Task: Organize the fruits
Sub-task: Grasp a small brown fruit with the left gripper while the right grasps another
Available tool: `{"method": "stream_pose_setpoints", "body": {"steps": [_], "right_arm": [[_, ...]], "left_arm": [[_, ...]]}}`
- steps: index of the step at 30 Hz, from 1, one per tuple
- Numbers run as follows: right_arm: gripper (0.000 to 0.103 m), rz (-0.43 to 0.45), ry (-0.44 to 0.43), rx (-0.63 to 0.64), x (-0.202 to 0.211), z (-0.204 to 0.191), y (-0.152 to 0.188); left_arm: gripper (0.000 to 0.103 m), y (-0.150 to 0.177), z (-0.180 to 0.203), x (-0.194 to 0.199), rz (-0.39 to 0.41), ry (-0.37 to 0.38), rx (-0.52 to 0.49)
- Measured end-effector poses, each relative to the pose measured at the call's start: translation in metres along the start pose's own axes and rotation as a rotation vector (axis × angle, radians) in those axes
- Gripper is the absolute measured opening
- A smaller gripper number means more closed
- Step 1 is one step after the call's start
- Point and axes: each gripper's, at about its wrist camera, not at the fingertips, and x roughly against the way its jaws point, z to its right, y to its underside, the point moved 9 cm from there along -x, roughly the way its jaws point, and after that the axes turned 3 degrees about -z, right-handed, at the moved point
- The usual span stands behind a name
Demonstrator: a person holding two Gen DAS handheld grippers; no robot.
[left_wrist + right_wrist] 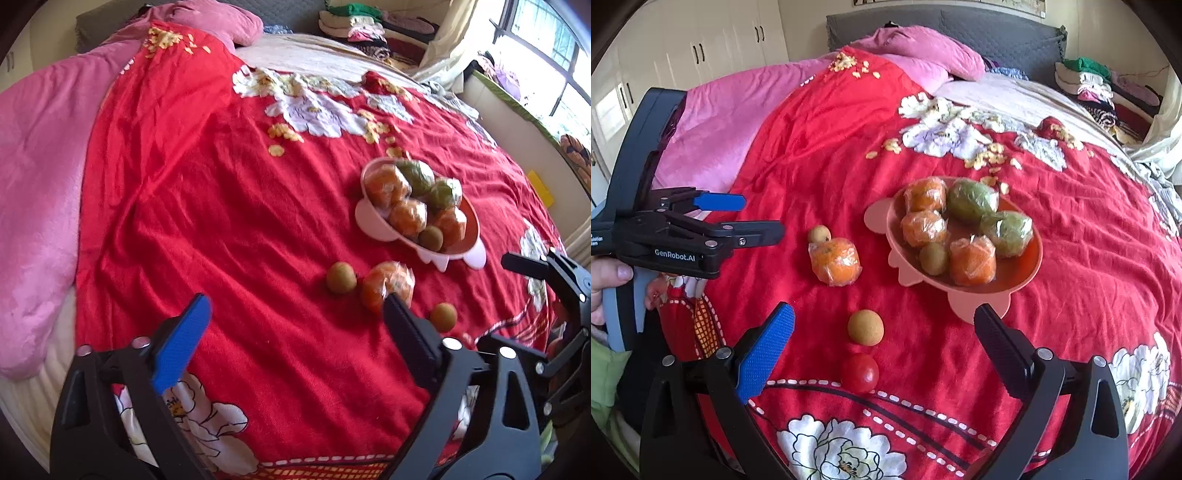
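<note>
In the right wrist view, the right gripper [882, 350] is seen at the bottom of the frame with its jaws wide apart and nothing between the pads. Just above its blue pad, at lower centre, a small red tomato [860, 373] and a tan round fruit [865, 327] lie loose on the red bedspread [820, 147]. Further up, left of centre, a wrapped orange [834, 261] rests with a small brownish fruit [819, 234] touching it behind.

The left gripper [759, 218] enters from the left edge, jaws also apart and empty.

At centre right stands the pink bowl [877, 221], where three wrapped oranges, two wrapped green fruits and one kiwi-like fruit are already placed.

It is judged that more than half is done; four loose pieces remain to be collected.
</note>
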Motion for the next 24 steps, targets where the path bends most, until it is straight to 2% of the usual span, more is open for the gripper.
{"method": "stream_pose_setpoints", "body": {"steps": [4,6,7,8,9,11,15,17,21,24], "right_arm": [[0.096,-0.025,-0.006,0.000,-0.008,-0.001,0.004],[0.094,-0.041,-0.012,0.009,-0.012,-0.003,0.006],[0.089,-0.046,-0.013,0.014,-0.014,-0.004,0.006],[0.076,-0.057,-0.017,0.020,-0.017,-0.005,0.007],[0.069,-0.074,-0.024,0.028,-0.020,-0.007,0.009],[0.063,-0.090,-0.026,0.038,-0.025,-0.009,0.011],[0.039,-0.126,-0.047,0.051,-0.034,-0.013,0.017],[0.031,-0.136,-0.057,0.055,-0.038,-0.015,0.019],[0.025,-0.142,-0.054,0.056,-0.044,-0.015,0.021],[0.025,-0.139,-0.060,0.055,-0.044,-0.015,0.021]], "left_arm": [[0.064,0.005,0.004,-0.007,-0.024,0.021,-0.033],[0.059,0.005,0.006,-0.011,-0.033,0.029,-0.043],[0.056,0.004,0.007,-0.013,-0.037,0.033,-0.050],[0.055,0.003,0.008,-0.015,-0.040,0.035,-0.056],[0.053,0.003,0.009,-0.016,-0.042,0.036,-0.059],[0.048,0.001,0.012,-0.019,-0.048,0.044,-0.072],[0.039,-0.003,0.020,-0.025,-0.063,0.067,-0.099],[0.037,-0.005,0.024,-0.029,-0.070,0.075,-0.109],[0.027,-0.008,0.028,-0.036,-0.086,0.100,-0.110],[0.023,-0.009,0.030,-0.042,-0.095,0.110,-0.110]]}}
